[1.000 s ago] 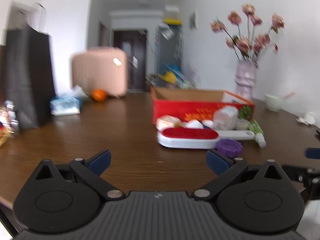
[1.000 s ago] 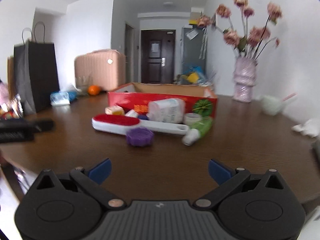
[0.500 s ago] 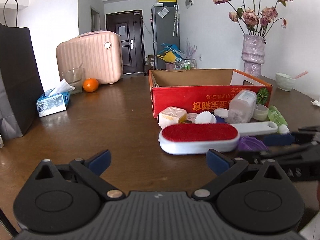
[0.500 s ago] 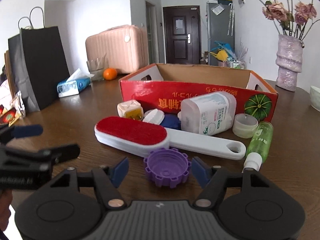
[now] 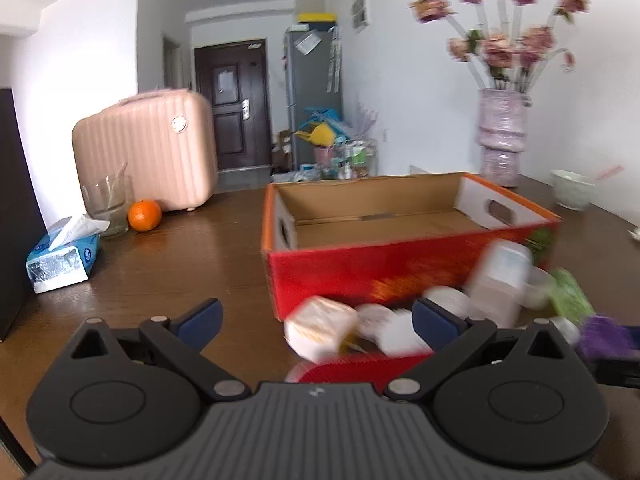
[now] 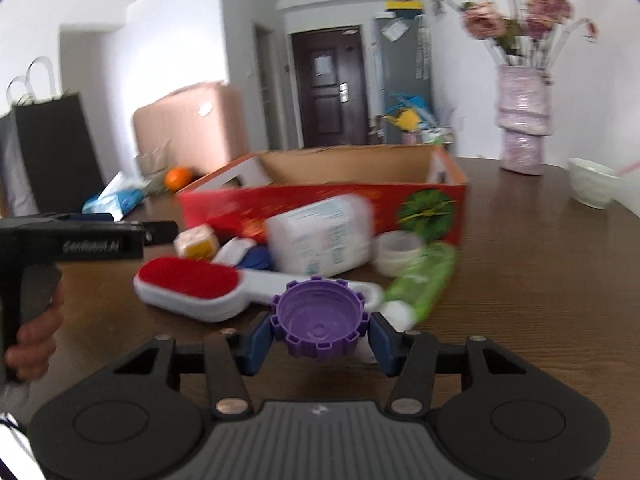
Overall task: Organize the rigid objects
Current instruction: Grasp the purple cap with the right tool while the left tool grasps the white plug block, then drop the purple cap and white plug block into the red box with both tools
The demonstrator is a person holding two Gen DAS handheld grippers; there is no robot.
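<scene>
My right gripper (image 6: 320,340) is shut on a purple ridged cap (image 6: 320,320) and holds it above the table, in front of a red-and-white lint brush (image 6: 200,284). Behind stand a white bottle (image 6: 320,240), a green tube (image 6: 424,280), a small white jar (image 6: 400,252) and a cream cube (image 6: 198,242), all before a red cardboard box (image 6: 320,200). My left gripper (image 5: 316,320) is open and empty, over the brush (image 5: 360,372) and near the cube (image 5: 320,328). The box (image 5: 400,268) looks empty inside. The purple cap also shows in the left wrist view (image 5: 604,336).
On the brown table (image 5: 180,280) stand a tissue pack (image 5: 60,256), a glass (image 5: 106,204), an orange (image 5: 145,215), a pink suitcase (image 5: 148,156), a vase of flowers (image 5: 502,136) and a white bowl (image 5: 572,194). A black bag (image 6: 52,152) is at the left.
My right gripper has closed on the purple cap and lifted it off the table. My left gripper has moved forward toward the box and over the brush.
</scene>
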